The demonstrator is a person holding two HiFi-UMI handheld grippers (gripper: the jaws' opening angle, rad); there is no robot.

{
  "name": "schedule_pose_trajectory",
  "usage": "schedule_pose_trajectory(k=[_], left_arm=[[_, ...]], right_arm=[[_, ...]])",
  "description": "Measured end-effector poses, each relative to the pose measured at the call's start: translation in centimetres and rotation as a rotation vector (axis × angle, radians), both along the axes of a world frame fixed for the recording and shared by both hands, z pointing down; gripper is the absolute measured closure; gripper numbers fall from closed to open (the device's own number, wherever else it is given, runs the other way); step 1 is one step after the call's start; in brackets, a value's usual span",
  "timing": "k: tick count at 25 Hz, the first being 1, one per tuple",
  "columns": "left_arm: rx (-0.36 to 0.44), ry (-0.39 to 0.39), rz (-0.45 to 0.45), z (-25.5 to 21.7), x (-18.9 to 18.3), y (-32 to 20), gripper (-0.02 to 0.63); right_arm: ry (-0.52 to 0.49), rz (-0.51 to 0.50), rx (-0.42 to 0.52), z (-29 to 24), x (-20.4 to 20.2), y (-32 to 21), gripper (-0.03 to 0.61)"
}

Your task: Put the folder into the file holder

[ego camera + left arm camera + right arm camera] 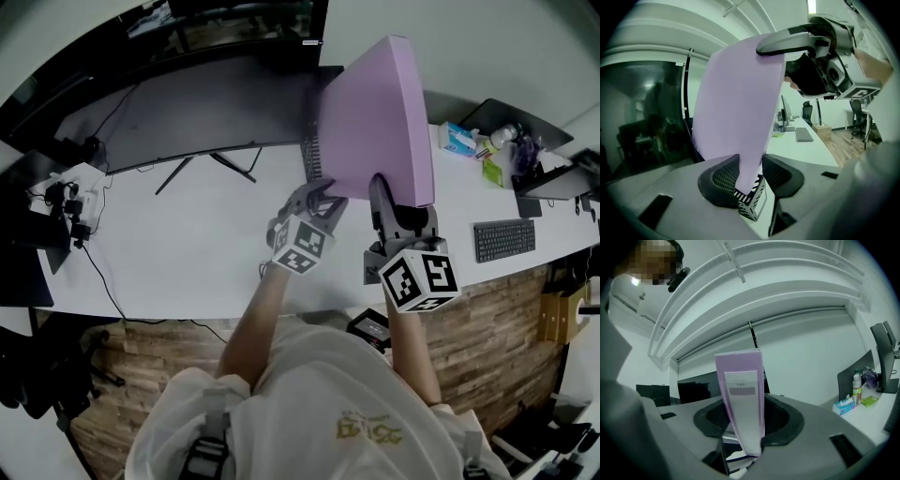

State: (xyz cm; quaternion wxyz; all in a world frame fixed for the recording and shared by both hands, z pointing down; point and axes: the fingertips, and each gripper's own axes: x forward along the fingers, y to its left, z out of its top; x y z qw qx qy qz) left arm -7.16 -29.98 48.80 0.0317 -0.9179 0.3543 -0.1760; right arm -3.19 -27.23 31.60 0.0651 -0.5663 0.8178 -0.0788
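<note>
A lilac folder (380, 117) stands upright above the white desk (187, 248), gripped along its lower edge by both grippers. My left gripper (323, 202) is shut on the folder's left corner (738, 103). My right gripper (389, 202) is shut on the labelled spine (740, 390). The slotted metal file holder (752, 206) sits just below the left gripper (750, 176), under the folder's bottom edge. In the head view it peeks out at the folder's left side (312, 155). Below the right gripper (747, 423) the file holder (733, 458) shows papers inside.
A wide dark monitor (187, 112) stands at the back left. A keyboard (504, 239), tissue box (457, 139) and bottles (506, 136) lie to the right. Cables and a power strip (70, 197) sit at the far left.
</note>
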Motion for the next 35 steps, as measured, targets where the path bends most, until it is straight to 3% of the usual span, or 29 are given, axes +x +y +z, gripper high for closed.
schedule_pose_trajectory(k=[35], left_arm=[[-0.154,-0.039,-0.014,5.4,0.0,-2.2,0.445]], right_arm=[[0.05,-0.033,-0.095,4.7,-0.9,-5.4,0.379]])
